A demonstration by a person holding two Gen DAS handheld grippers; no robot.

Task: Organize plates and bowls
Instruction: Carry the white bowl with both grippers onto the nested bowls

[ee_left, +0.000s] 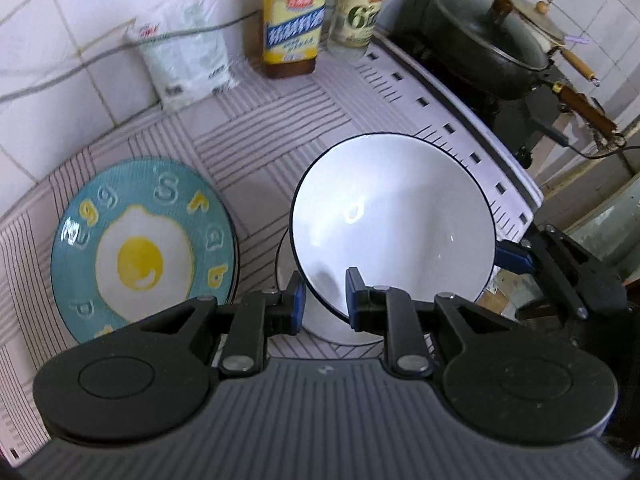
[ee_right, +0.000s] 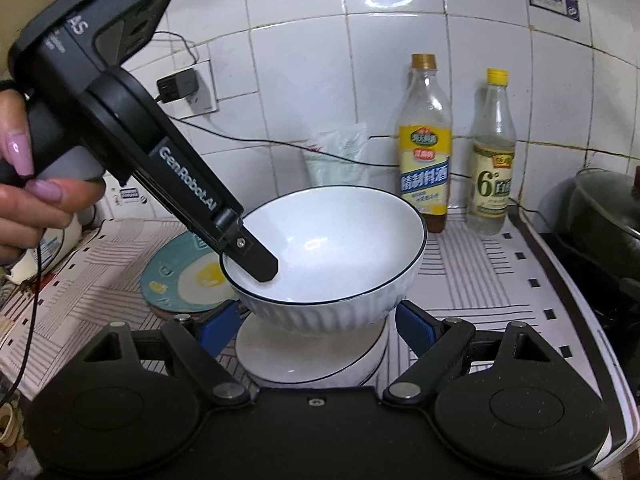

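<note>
The white bowl (ee_right: 332, 256) is being pinched at its rim by the left gripper (ee_left: 322, 300) above a white plate (ee_right: 312, 356) on the desk (ee_left: 260, 128), while the right gripper (ee_right: 318, 326) is being kept with jaws spread beside it.

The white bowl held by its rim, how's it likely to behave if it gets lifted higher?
The white bowl looks glazed and glossy, so probably slippery. The left tongs pinch only one rim edge, so it may tilt. It seems ceramic, likely rigid and breakable over the white plate.

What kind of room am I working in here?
Most likely a home kitchen: a lidded wok sits on a stove, cooking-wine and vinegar bottles stand against the white tiled wall, and a bowl is on the counter.
</note>
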